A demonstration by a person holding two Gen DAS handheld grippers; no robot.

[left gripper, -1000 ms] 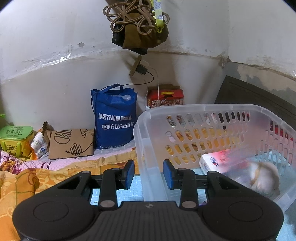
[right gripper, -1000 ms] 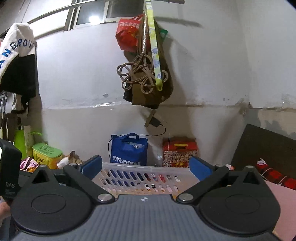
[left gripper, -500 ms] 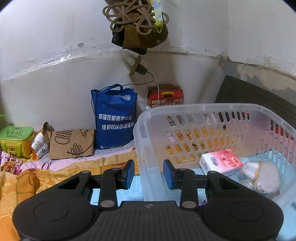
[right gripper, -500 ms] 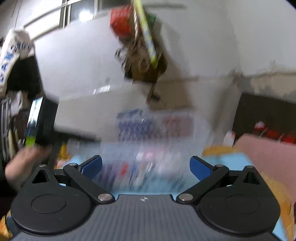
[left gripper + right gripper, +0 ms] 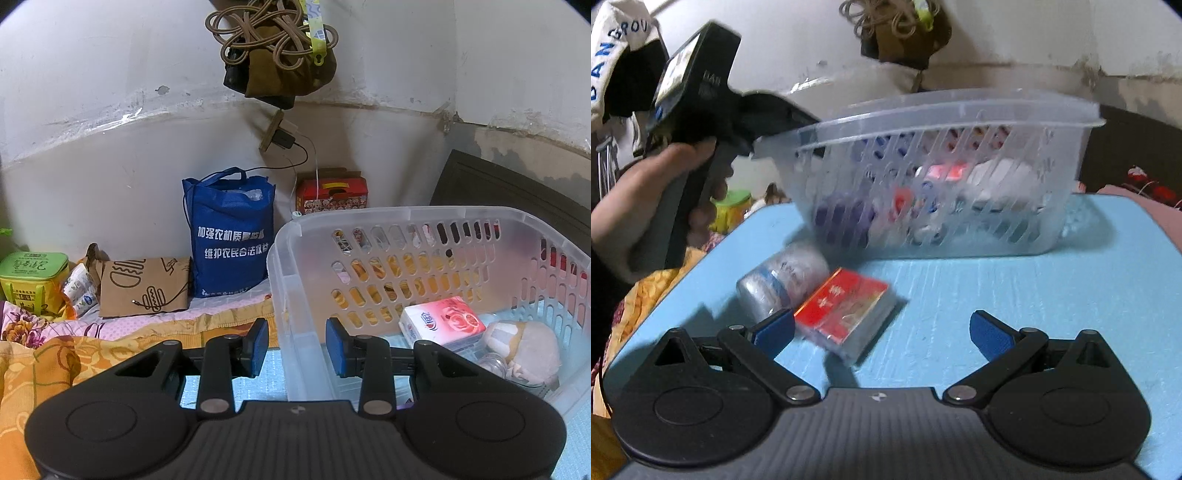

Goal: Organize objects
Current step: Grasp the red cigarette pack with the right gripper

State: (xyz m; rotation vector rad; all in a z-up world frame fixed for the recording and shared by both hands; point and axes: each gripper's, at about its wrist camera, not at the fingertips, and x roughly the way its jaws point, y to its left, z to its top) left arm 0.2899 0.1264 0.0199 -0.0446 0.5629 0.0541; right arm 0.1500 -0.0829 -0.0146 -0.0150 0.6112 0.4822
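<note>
Inside the clear slotted basket [image 5: 424,236] on the blue table [image 5: 1015,295]: a pink tissue pack [image 5: 441,320] beside a pale stuffed toy [image 5: 524,347]. Outside, on the table just before it: a red packet [image 5: 846,308] touching a plastic-wrapped roll [image 5: 783,277]. Left gripper [image 5: 297,345] astride the basket's near corner wall, fingers narrowly parted, contact unclear. Right gripper [image 5: 882,332] low over the packet, fingers spread wide, holding nothing.
</note>
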